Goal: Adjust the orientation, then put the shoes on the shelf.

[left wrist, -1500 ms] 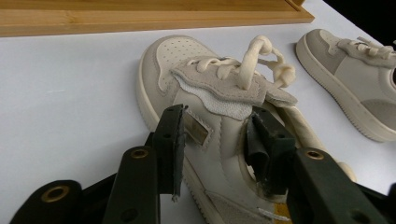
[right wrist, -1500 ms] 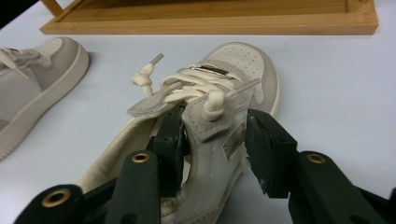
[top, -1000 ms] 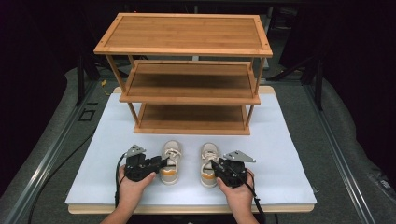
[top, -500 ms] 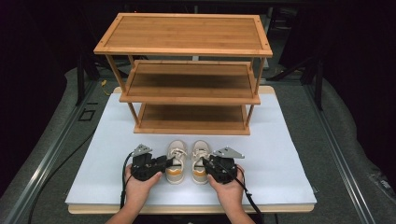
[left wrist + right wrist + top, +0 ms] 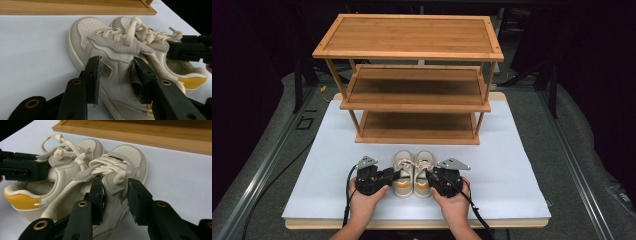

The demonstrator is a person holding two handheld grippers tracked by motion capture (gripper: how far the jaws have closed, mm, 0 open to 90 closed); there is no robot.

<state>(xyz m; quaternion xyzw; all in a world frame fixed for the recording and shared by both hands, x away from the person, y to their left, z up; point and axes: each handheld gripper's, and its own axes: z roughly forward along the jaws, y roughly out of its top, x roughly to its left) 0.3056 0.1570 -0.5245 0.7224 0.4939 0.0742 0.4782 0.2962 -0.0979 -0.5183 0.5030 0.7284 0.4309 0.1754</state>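
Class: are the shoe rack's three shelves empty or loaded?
Empty. The shoe rack shows bare wood on every shelf; both sneakers sit on the white table.

- The two shoes [image 5: 413, 169] sit side by side, touching, so nothing passes between them.
- My left gripper [image 5: 393, 176] and right gripper [image 5: 430, 176] flank their outer sides.
- White board [image 5: 522, 170] lies bare on both flanks.
- Ahead, the wooden rack [image 5: 412, 107] blocks the way; its bottom shelf [image 5: 417, 126] stands open.

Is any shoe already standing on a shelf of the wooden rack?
No, both shoes stand side by side on the white board in front of the wooden rack, whose shelves are bare.
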